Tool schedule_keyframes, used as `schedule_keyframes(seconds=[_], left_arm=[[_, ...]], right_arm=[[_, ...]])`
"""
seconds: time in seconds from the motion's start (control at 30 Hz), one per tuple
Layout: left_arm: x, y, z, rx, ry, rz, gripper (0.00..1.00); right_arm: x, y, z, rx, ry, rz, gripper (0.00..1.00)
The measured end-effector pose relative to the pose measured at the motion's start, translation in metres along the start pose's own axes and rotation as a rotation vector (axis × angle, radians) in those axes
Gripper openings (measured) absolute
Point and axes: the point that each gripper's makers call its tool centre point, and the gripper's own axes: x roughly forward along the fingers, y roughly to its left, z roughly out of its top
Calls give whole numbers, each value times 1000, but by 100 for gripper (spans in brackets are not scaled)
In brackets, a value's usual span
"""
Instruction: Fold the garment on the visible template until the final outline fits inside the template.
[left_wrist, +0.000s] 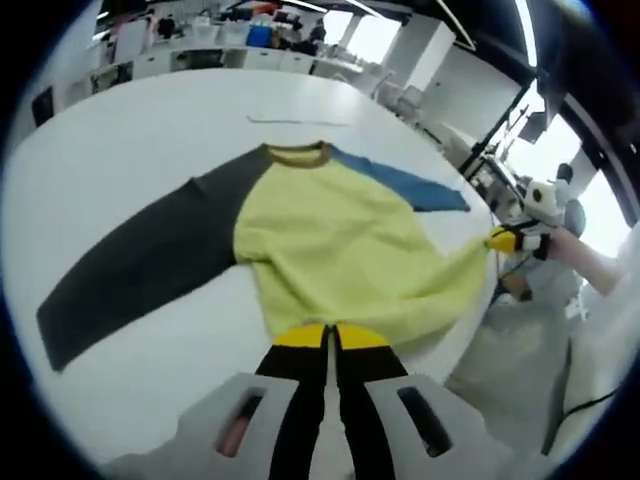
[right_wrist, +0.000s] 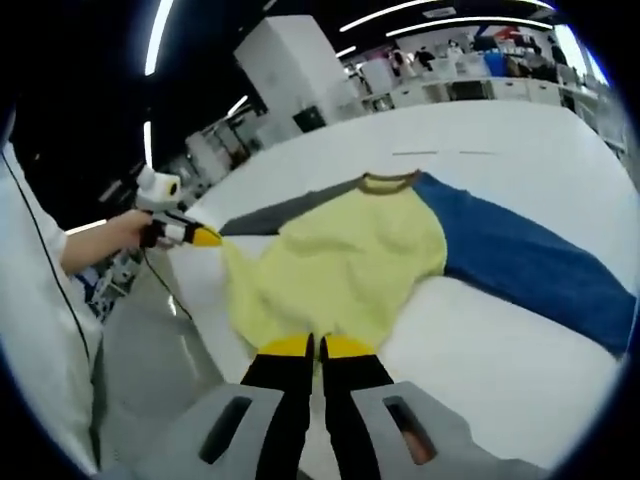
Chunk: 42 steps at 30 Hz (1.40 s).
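The left tongs (left_wrist: 331, 337) are clamped together on the hem of the shirt (left_wrist: 340, 250), their yellow tips pinching the yellow cloth at one bottom corner. The right tongs (right_wrist: 316, 347) are closed on the hem at the other corner, pulling it out off the edge of the table (left_wrist: 120, 150). The shirt lies flat on the white table, collar away from the tongs, with a yellow body, a dark grey sleeve (left_wrist: 140, 265) spread wide on one side and a blue sleeve (right_wrist: 530, 265) on the other. A thin faint line (left_wrist: 300, 121) on the table beyond the collar is too slight to make out. No writing can be read. Shelves in the background are blurred.
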Motion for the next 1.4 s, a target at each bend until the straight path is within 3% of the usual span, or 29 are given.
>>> schedule_keyframes(seconds=[0.23, 0.57, 1.4], left_arm=[[14, 14, 18, 13, 10, 6, 0], [40, 40, 30, -16, 38, 18, 0], [73, 75, 28, -117, 92, 44, 0]], right_arm=[[11, -16, 24, 37, -28, 0, 3], [31, -50, 26, 66, 26, -36, 3], [71, -94, 22, 80, 122, -64, 3]])
